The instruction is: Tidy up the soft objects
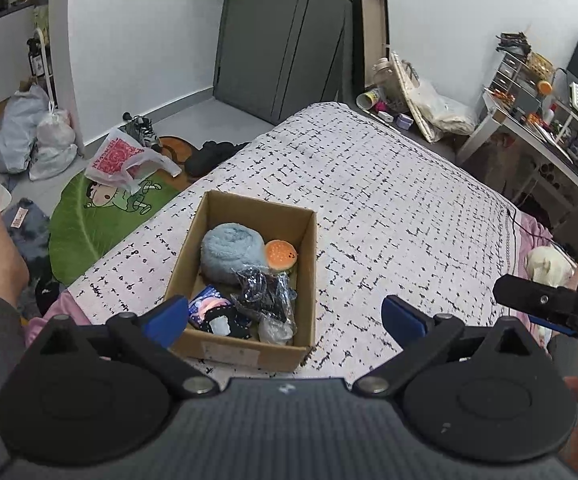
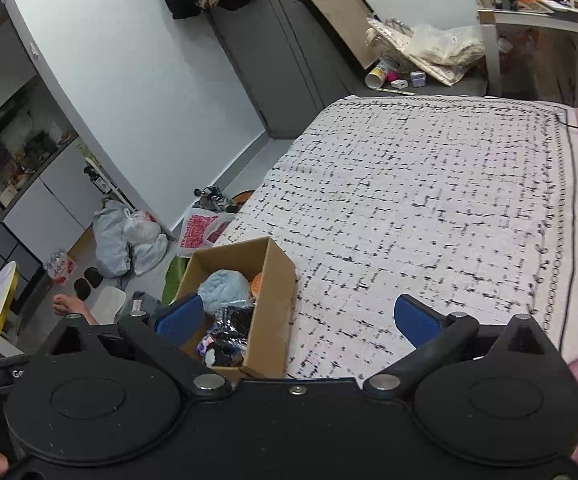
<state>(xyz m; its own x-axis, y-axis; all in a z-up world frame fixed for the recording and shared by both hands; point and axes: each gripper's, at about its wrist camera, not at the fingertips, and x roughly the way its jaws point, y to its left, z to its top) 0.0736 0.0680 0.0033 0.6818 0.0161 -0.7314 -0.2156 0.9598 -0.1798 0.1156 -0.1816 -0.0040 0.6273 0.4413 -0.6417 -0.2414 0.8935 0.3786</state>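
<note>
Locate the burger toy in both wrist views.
Left wrist: burger toy sits centre frame, inside the cardboard box, touching the blue towel roll.
Right wrist: lower left of centre, only an orange sliver shows behind the towel roll.
Shared landmark: the box.

Box (image 1: 245,280) sits on the bed (image 1: 389,200), just ahead of the left gripper (image 1: 285,316) jaws; towel roll (image 1: 229,252) at its far end, burger plush (image 1: 280,254) right beside.

Open cardboard box (image 1: 245,276) on the bed holds blue towel (image 1: 231,252), burger plush (image 1: 281,254), packets.
</note>
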